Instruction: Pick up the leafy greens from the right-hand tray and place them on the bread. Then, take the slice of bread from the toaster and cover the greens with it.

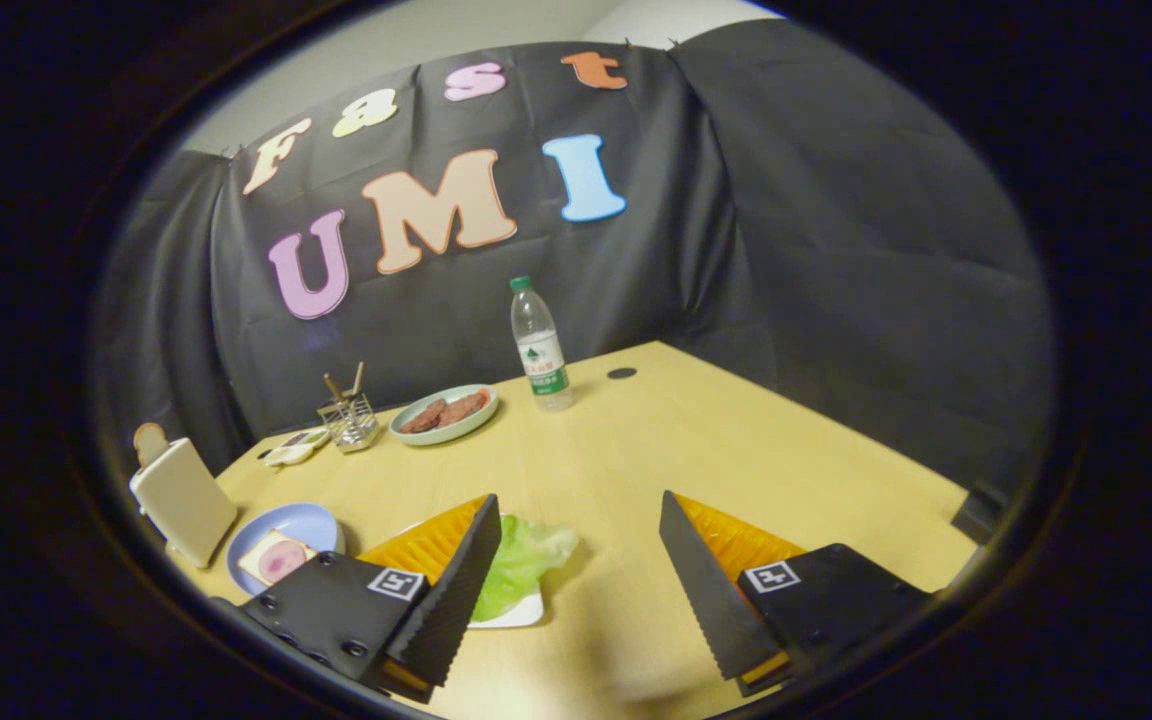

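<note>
My gripper (576, 560) is open, its fingers spread wide above the wooden table (636, 440). A light green lettuce leaf (524, 560) lies on a white tray (516, 615), partly hidden behind the left finger (456, 590). Left of that finger is a blue plate (306, 525) holding a bread slice with a pink ham round (278, 558) on it. Further left stands a cream toaster (181, 500) with a slice of bread (149, 440) poking out of its top. Nothing is between the fingers.
Beyond the fingers at the back stand a water bottle (539, 345), a green plate with brown patties (444, 413), a wire holder with sticks (348, 415) and a small white dish (296, 447). A dark object (981, 510) sits at the table's right edge.
</note>
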`<state>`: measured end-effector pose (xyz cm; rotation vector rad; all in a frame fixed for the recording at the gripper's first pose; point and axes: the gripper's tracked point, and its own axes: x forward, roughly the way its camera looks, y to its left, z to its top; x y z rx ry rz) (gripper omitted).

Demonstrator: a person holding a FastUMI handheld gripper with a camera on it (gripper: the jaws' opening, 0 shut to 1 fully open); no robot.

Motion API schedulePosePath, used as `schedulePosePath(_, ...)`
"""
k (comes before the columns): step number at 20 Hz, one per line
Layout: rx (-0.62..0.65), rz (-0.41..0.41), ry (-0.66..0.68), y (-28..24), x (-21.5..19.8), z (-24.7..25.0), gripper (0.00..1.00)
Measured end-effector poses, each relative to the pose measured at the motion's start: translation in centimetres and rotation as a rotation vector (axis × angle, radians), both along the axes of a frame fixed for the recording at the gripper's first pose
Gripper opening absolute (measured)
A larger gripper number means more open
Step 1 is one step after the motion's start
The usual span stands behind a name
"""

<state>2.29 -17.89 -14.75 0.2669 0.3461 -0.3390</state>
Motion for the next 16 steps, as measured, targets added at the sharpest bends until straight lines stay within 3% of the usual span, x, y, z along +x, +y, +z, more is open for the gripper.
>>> schedulePosePath(3, 0.089, 0.023, 0.052, 0.5, 1.4, -2.7, 0.99)
schedulePosePath(12, 0.180, 0.037, 0.144, 1.2, 3.5, -6.3, 0.98)
schedulePosePath(16, 0.206, 0.032, 0.140, 1.5, 4.2, -6.6, 0.71)
